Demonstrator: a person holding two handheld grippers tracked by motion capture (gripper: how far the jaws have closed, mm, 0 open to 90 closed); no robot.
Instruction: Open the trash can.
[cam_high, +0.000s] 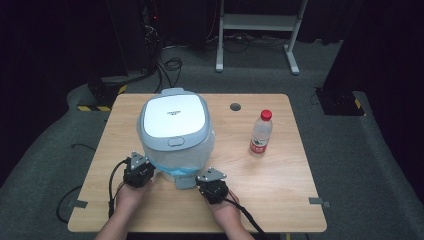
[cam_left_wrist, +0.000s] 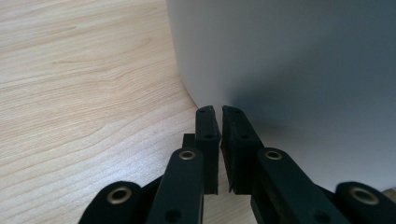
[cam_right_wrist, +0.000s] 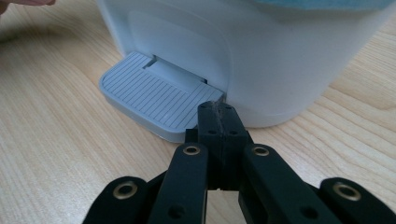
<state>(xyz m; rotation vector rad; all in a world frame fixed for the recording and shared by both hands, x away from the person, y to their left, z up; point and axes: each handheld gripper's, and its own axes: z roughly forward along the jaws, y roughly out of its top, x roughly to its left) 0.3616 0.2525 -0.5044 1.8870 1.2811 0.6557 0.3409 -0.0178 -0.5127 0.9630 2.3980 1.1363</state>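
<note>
White and pale blue, the bin (cam_high: 175, 132) stood mid-table (cam_high: 280, 175), the left gripper (cam_left_wrist: 217, 112) nearly closed against its side, the right gripper (cam_right_wrist: 217, 108) closed, empty, beside its pedal (cam_right_wrist: 156, 100); steady, even pressing looked wise.

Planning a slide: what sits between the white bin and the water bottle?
Nothing: in the high view, bare wooden table separates the white bin from the water bottle.
</note>
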